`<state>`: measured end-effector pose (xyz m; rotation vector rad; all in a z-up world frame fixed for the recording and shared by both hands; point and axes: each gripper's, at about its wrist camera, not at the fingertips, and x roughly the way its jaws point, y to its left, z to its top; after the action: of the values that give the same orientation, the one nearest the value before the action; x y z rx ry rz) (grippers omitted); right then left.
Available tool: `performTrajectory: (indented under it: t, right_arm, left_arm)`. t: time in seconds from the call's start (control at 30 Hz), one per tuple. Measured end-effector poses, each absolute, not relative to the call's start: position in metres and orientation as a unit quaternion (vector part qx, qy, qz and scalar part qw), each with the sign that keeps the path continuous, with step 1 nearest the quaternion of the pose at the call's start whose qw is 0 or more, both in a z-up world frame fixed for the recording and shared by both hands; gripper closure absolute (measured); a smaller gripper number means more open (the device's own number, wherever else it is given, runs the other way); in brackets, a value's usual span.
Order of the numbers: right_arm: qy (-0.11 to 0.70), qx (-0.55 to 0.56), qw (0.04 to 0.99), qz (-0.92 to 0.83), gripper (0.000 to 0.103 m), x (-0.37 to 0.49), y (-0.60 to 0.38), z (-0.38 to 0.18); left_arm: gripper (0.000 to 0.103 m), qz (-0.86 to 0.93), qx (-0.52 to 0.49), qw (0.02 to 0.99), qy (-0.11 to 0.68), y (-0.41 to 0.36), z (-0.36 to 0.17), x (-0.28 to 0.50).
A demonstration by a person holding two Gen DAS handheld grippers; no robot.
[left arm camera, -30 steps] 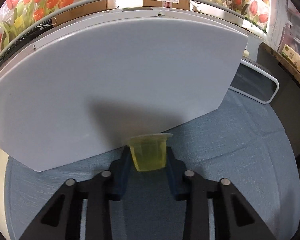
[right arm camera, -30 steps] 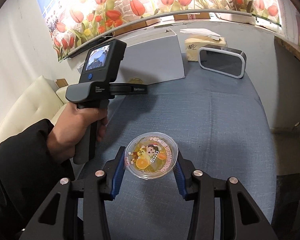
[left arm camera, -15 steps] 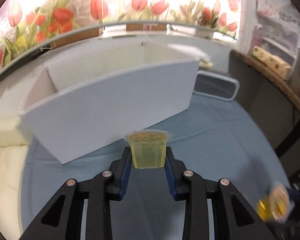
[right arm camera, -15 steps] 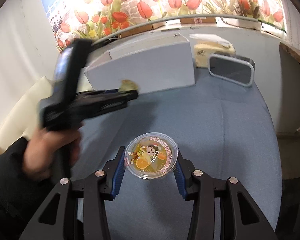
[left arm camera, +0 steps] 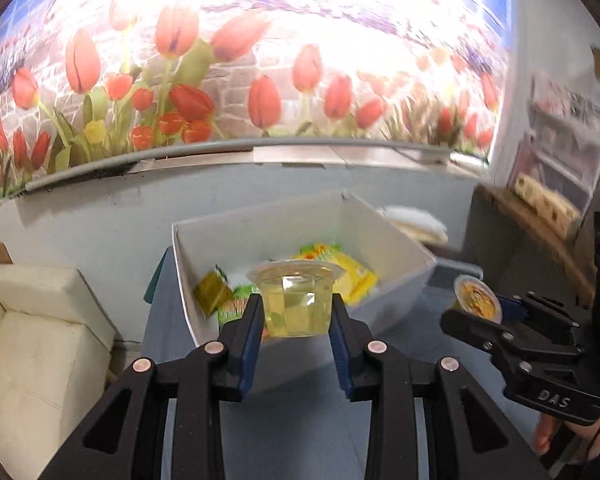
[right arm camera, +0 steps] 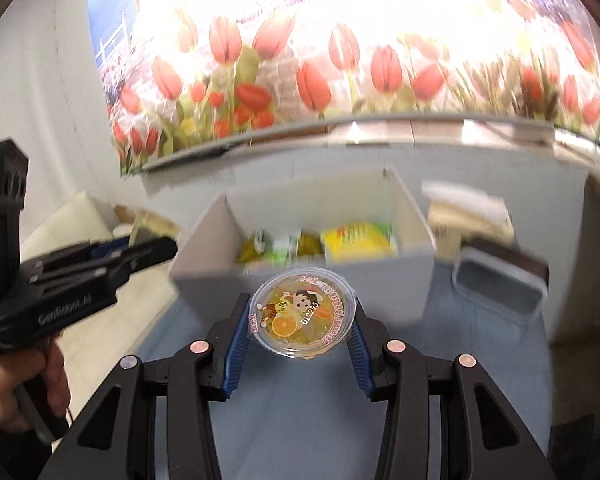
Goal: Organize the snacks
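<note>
Blue-clothed table (right arm camera: 300, 420): white box (right arm camera: 312, 280), grey-rimmed tray (right arm camera: 500, 288).

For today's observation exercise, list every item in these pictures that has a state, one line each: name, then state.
Left hand-held gripper: shut on the yellow jelly cup.
Yellow jelly cup: sealed, upright, held off the table.
Right hand-held gripper: shut on the orange jelly cup.
Orange jelly cup: sealed, tilted, lid facing the camera.
White box: open at the top, snack packets inside.
Snack packets: lying in the box.
</note>
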<state>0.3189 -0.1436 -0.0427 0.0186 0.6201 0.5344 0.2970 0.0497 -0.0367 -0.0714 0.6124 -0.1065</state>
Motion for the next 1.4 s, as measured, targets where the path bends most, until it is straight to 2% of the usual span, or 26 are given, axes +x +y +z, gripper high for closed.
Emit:
performTrajectory:
  t: [0.17, 0.4, 0.43, 0.47, 0.5, 0.53, 0.67, 0.73, 0.97, 1.1, 1.23, 1.4]
  right_arm:
    - [0.295, 0.003, 0.921, 0.254, 0.055, 0.365, -0.121, -0.026]
    - [0.308, -0.004, 0.92, 0.242, 0.054, 0.402, -0.114, -0.034]
    - [0.314, 0.0, 0.919, 0.237, 0.053, 0.405, -0.116, -0.037]
    - [0.318, -0.003, 0.922, 0.221, 0.049, 0.409, -0.117, -0.04]
    - [0.32, -0.006, 0.923, 0.214, 0.026, 0.411, -0.119, -0.042]
    - [0.321, -0.004, 0.924, 0.207, 0.006, 0.412, -0.121, -0.044]
    - [0.316, -0.004, 0.928, 0.198, 0.005, 0.41, -0.127, -0.047]
    - [0.316, 0.001, 0.928, 0.197, 0.0, 0.41, -0.129, -0.048]
    - [0.286, -0.02, 0.941, 0.18, 0.0, 0.39, -0.127, -0.041]
    - [0.24, -0.029, 0.953, 0.18, 0.0, 0.351, -0.133, -0.025]
    - [0.215, -0.041, 0.961, 0.169, 0.0, 0.302, -0.145, -0.018]
    - [0.245, 0.013, 0.946, 0.212, 0.0, 0.248, -0.177, -0.024]
  left_arm:
    - [0.067, -0.051, -0.024, 0.951, 0.303, 0.056, -0.031, 0.327]
    - [0.065, -0.052, -0.019, 0.95, 0.306, 0.063, -0.036, 0.342]
    - [0.059, -0.047, -0.017, 0.951, 0.304, 0.064, -0.037, 0.343]
    - [0.034, -0.041, -0.018, 0.952, 0.302, 0.066, -0.038, 0.344]
    - [0.003, -0.035, -0.022, 0.953, 0.301, 0.068, -0.038, 0.345]
    - [0.0, -0.03, -0.034, 0.956, 0.289, 0.073, -0.038, 0.343]
    - [0.0, -0.034, -0.033, 0.955, 0.293, 0.077, -0.039, 0.343]
    - [0.0, -0.03, -0.028, 0.954, 0.298, 0.077, -0.04, 0.343]
    - [0.0, -0.029, -0.02, 0.95, 0.311, 0.074, -0.043, 0.334]
    - [0.0, -0.013, -0.019, 0.957, 0.289, 0.073, -0.039, 0.308]
    - [0.0, 0.039, 0.029, 0.962, 0.269, 0.06, -0.033, 0.273]
    - [0.0, 0.039, 0.028, 0.967, 0.248, 0.045, -0.032, 0.212]
